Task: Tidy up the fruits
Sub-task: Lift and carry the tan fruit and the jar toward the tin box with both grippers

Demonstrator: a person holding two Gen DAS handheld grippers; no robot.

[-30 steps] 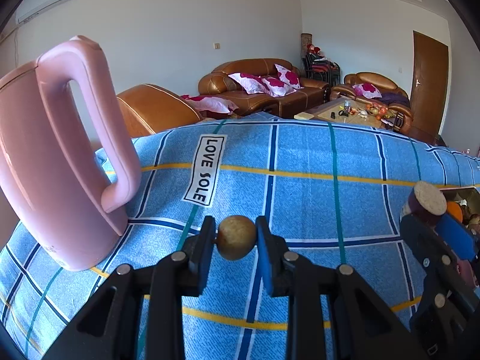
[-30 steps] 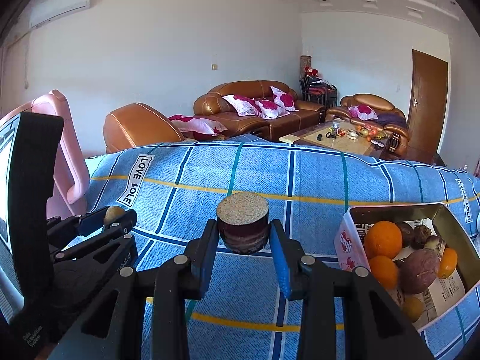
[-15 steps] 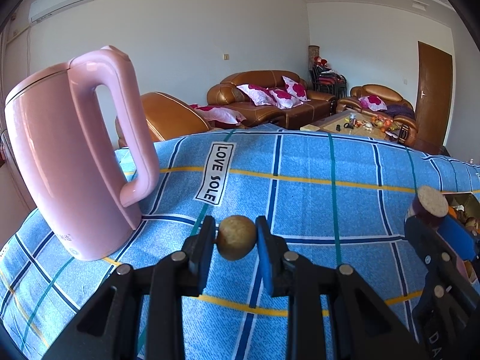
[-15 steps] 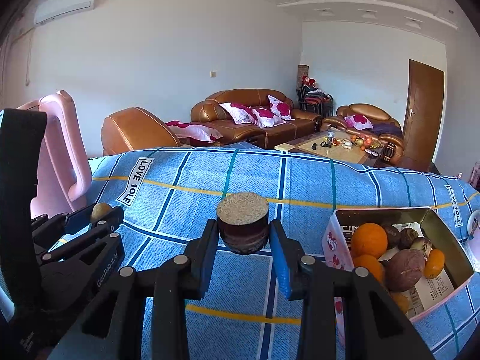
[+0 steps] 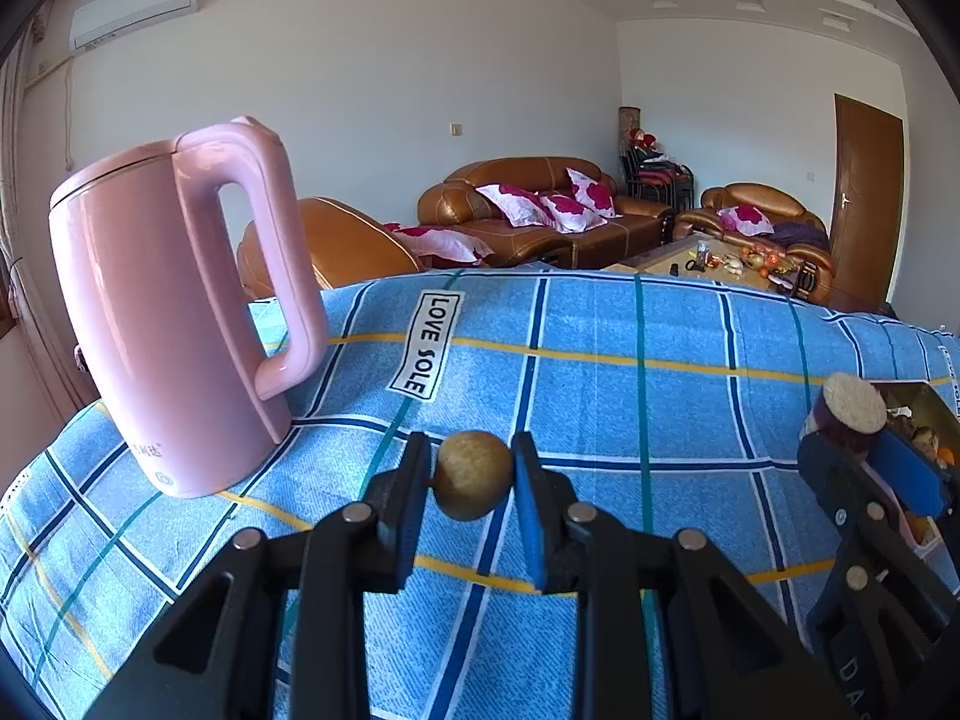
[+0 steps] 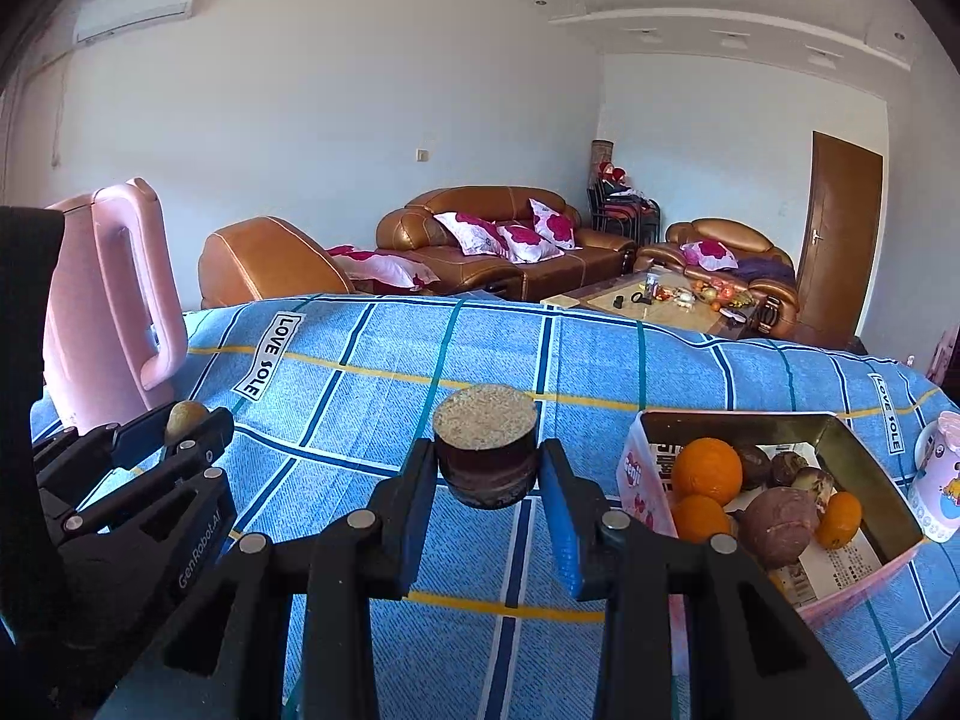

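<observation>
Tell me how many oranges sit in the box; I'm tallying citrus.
3: a big orange at the box's left, a second below it, a small one at right. Others may hide underneath.

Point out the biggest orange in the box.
The orange at the box's left, uppermost; the other two oranges are smaller.

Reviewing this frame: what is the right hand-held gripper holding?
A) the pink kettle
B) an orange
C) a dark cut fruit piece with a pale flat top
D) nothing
C: the right hand-held gripper is clamped on the dark cut fruit piece, pale cut face up, above the blue cloth.
</observation>
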